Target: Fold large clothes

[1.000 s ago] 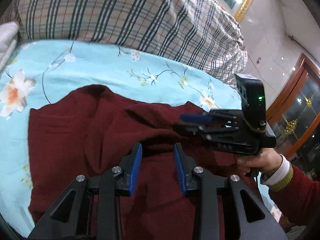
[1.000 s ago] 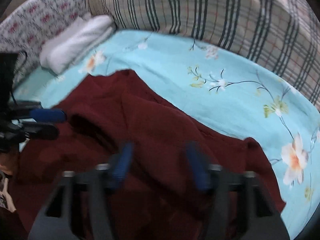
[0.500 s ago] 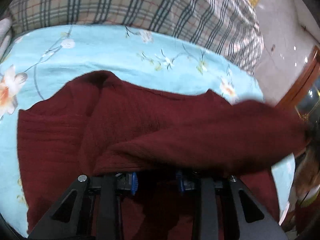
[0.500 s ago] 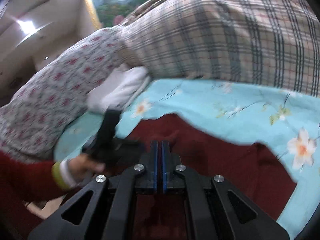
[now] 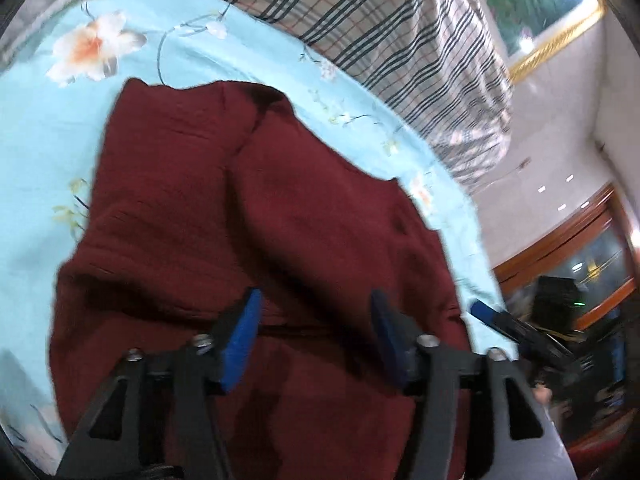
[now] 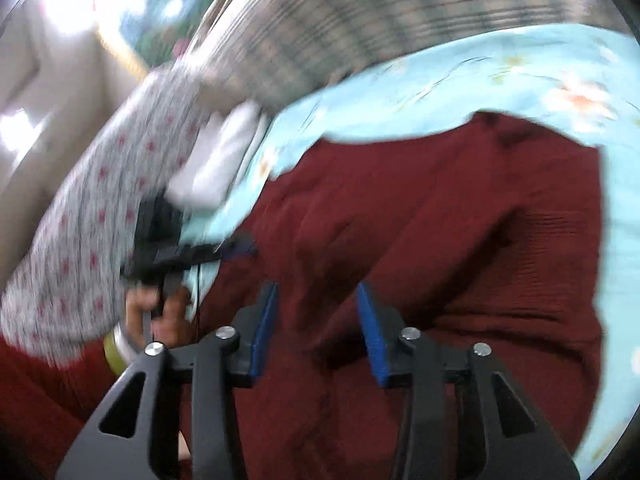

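Left wrist view: my left tongs point(image 5: 316, 332) hang over the sweater point(image 5: 248, 216), blue pads point(image 5: 240, 340) well apart and opening, with nothing pressed between them; the cloth lies below and behind the gap, not gripped. The dark red sweater is spread on the bed point(image 5: 48, 120), on a light blue sheet printed with flowers. A fold of it runs lengthwise down the middle, one layer lying over another. Beyond the sweater a plaid blanket point(image 5: 400, 32) is heaped along the far side of the bed. At the right edge of this view my right tongs point(image 5: 504, 320) reach in just past the sweater's edge, blurred, with a blue tip showing.

In the right wrist view, which is smeared by motion, my right tongs point(image 6: 316, 320) also stand part open and opening, empty, with the sweater point(image 6: 460, 240) beneath them. To the left my left hand point(image 6: 160, 312) grips the handle of the left tongs point(image 6: 236, 248), whose tips point at the sweater's near edge; whether they touch it I cannot tell. A folded white cloth point(image 6: 220, 160) lies on the bed beyond, beside a grey quilt with red flowers point(image 6: 100, 208).
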Tool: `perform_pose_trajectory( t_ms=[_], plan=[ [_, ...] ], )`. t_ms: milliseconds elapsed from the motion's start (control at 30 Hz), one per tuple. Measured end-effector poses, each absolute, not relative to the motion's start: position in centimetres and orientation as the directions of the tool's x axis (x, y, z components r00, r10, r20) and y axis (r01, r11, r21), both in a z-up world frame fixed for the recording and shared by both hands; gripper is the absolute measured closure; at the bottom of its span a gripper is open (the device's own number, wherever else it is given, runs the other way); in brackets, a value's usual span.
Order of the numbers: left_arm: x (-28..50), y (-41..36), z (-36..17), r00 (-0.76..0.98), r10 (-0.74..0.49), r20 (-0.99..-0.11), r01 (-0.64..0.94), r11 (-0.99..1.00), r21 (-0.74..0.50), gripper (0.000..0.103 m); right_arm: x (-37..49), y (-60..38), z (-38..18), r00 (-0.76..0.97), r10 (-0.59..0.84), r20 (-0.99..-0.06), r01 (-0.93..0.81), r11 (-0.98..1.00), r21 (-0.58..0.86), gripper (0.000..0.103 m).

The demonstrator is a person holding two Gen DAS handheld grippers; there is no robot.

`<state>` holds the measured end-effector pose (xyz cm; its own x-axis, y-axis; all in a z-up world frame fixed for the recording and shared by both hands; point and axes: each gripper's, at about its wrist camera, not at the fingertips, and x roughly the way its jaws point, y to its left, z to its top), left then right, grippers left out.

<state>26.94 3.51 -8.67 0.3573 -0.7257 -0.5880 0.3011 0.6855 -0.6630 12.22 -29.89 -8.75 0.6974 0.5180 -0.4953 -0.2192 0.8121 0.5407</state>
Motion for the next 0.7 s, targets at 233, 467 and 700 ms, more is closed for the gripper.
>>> perform_pose_trajectory(
  t_ms=[233,467,700],
  plan=[
    [29.2,0.6,-8.8,0.311,-0.716,-0.625,0.27,0.697,-0.664,0.039,16.9,-30.9,-9.9,0.697,0.369,-0.615,0.005,0.855,0.518,0.055],
    [29.6,-0.4,-9.4,0.31,-0.691,-0.653,0.264,0.723,-0.639,0.051,18.1,-31.2,-12.0,0.682,0.373,-0.629,0.076,0.819,0.569,0.054],
    [29.3,0.8,-9.4,0.33,-0.657,-0.678,0.229,0.753,-0.617,0.056,17.8,-31.6,-11.8,0.686,0.38,-0.621,0.079,0.809,0.582,0.054]
  ],
)
